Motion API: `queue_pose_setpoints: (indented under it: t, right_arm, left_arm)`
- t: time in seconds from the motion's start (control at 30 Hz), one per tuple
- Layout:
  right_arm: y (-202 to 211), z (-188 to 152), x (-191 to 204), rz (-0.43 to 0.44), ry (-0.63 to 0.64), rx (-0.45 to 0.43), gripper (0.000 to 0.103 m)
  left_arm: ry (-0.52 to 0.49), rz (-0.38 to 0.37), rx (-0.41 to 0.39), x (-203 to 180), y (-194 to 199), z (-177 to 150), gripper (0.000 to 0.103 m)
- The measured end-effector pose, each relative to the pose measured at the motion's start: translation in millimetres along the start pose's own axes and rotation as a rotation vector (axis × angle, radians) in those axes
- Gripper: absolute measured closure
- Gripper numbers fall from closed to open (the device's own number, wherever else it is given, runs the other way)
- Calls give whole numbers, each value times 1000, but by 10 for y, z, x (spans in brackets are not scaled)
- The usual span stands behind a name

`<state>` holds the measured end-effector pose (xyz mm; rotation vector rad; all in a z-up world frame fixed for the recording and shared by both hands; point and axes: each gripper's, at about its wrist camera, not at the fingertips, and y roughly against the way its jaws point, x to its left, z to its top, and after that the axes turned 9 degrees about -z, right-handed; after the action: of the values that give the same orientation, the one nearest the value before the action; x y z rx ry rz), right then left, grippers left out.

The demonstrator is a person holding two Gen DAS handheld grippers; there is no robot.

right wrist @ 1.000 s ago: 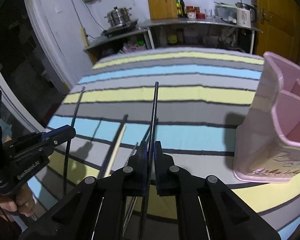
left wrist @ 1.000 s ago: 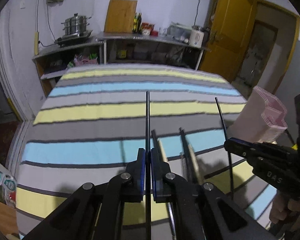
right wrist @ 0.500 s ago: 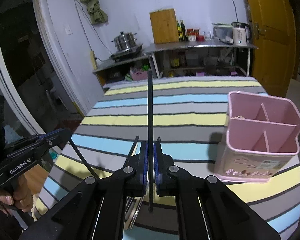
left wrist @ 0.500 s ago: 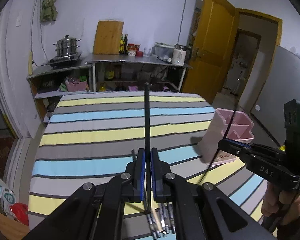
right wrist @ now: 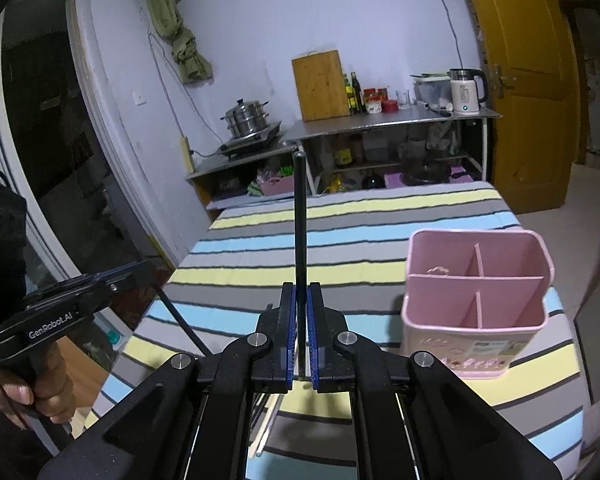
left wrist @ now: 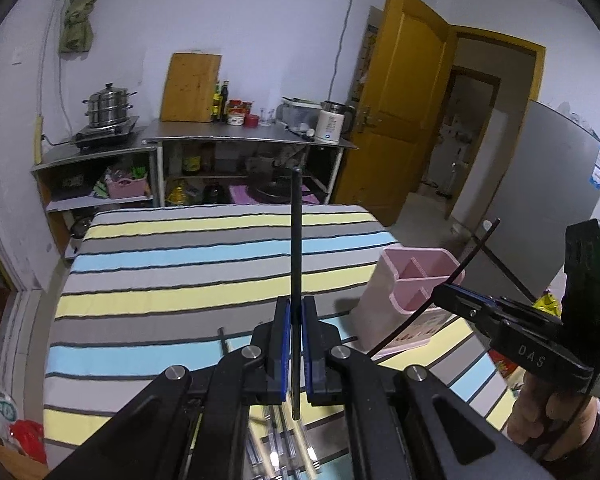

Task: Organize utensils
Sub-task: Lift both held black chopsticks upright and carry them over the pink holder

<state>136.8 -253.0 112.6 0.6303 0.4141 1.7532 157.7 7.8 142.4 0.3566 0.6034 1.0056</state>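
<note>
My left gripper (left wrist: 295,308) is shut on a black chopstick (left wrist: 296,240) that stands up between its pads, well above the striped table. My right gripper (right wrist: 301,294) is shut on another black chopstick (right wrist: 299,220). The right gripper also shows in the left wrist view (left wrist: 444,292), its chopstick (left wrist: 472,252) slanting above the pink divided holder (left wrist: 404,304). The holder (right wrist: 476,300) stands to the right of my right gripper, its compartments open. More chopsticks (left wrist: 284,448) lie on the table under the left gripper.
The striped tablecloth (left wrist: 180,272) covers the table. Behind it stand steel shelves (left wrist: 236,140) with a pot, a cutting board, bottles and a kettle. A yellow door (left wrist: 400,100) is at the right. The left gripper shows at the left in the right wrist view (right wrist: 140,270).
Both grippers have risen from the table with their chopsticks. The views now look down on the table from higher up, and the pink holder sits lower and farther off.
</note>
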Motion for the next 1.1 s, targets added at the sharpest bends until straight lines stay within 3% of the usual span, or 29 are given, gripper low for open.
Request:
queue_pose_setpoints:
  t: [0.37, 0.63, 0.8, 1.1]
  right_arm:
    - [492, 401, -503, -79, -64, -137, 98]
    - [561, 560, -851, -140, -121, -179, 98]
    - [386, 553, -1003, -152, -152, -152, 98]
    - [-61, 320, -1186, -164, -180, -45, 98]
  left_arm:
    - [-63, -127, -47, -624, -252, 558, 98]
    - [-42, -200, -83, -874, -614, 909, 98]
    - [-30, -218, -59, -922, -951, 940, 98]
    - [3, -206, 39, -810, -1592, 647, 98]
